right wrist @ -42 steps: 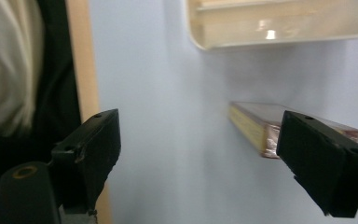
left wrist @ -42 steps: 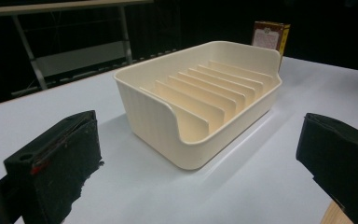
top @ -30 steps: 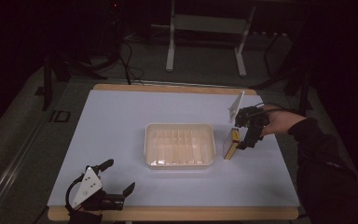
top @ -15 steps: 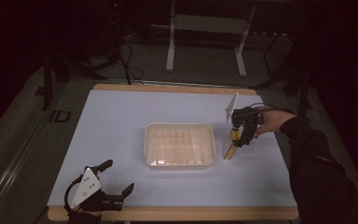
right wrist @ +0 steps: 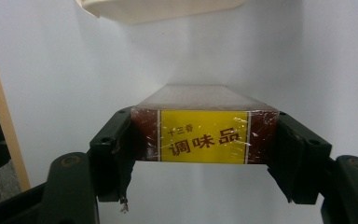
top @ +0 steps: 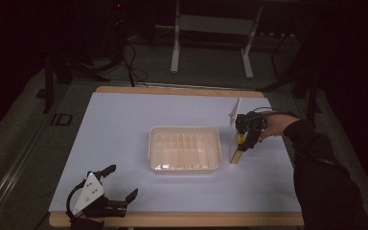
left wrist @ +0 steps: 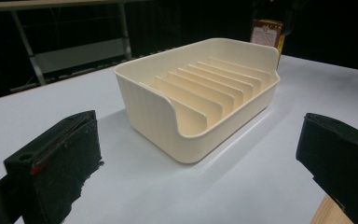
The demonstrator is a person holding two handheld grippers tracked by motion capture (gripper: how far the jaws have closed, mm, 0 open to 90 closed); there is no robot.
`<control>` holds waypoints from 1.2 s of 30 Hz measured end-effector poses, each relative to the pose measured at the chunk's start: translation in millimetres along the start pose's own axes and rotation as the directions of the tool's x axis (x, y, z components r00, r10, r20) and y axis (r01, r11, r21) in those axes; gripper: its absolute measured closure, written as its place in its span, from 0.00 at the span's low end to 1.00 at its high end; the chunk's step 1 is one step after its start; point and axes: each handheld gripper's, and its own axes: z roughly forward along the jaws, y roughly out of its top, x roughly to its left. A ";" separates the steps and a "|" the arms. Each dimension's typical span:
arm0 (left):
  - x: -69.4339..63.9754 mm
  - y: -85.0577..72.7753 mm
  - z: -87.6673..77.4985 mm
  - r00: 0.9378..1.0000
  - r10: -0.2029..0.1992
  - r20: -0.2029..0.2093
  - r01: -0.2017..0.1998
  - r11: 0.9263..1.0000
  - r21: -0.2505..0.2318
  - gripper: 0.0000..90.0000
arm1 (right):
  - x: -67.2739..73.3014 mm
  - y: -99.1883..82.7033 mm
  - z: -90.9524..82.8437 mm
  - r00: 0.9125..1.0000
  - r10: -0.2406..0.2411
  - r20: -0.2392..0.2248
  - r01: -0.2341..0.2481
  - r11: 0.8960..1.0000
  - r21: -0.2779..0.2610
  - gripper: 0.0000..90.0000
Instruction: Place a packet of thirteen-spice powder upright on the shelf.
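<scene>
Dark floor and metal stands surrounded the white table (top: 124, 143) in the high view. At its centre sat a cream rack (top: 184, 149), slots up, ready to take flat items. At 3 o'clock of it, just beside its wall, stood a yellow-and-brown box (top: 236, 154) on its narrow edge, so that it could be pinched from above. The right gripper (top: 247, 139) had just been closing, with the box between its jaws. The left gripper (top: 120, 189) rested at 7 o'clock, jaws wide apart, holding nothing.

From the left gripper view, the rack's dividers (left wrist: 205, 88) ran toward the box (left wrist: 266, 33) behind the far wall.

From the right gripper view, both pads (right wrist: 114, 149) pressed the box's (right wrist: 204, 136) 2 short sides, a grip probably meant for lifting it.
</scene>
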 end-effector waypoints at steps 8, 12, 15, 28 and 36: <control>0.2 0.1 1.1 1.000 -0.004 0.004 0.004 1.000 0.000 0.00 | 3.2 0.5 -7.4 1.000 -0.016 -0.004 0.017 1.000 0.017 0.36; -0.7 0.2 0.9 1.000 -0.002 0.006 0.002 1.000 -0.001 0.00 | 8.0 0.4 -17.9 0.999 -0.043 0.008 0.043 0.999 0.011 0.36; 0.3 0.2 0.2 1.000 -0.002 0.002 0.002 1.000 -0.002 0.00 | 14.1 1.2 -27.7 0.997 -0.076 0.015 0.076 0.997 0.004 0.36; 0.9 0.0 1.3 1.000 -0.010 0.001 0.010 1.000 0.000 0.00 | 36.1 10.4 -69.2 0.986 -0.161 0.044 0.162 0.987 -0.007 0.36; 0.9 0.1 0.8 1.000 -0.008 0.003 0.008 1.000 -0.001 0.00 | 43.8 18.6 -90.8 0.983 -0.175 0.060 0.176 0.984 -0.007 0.36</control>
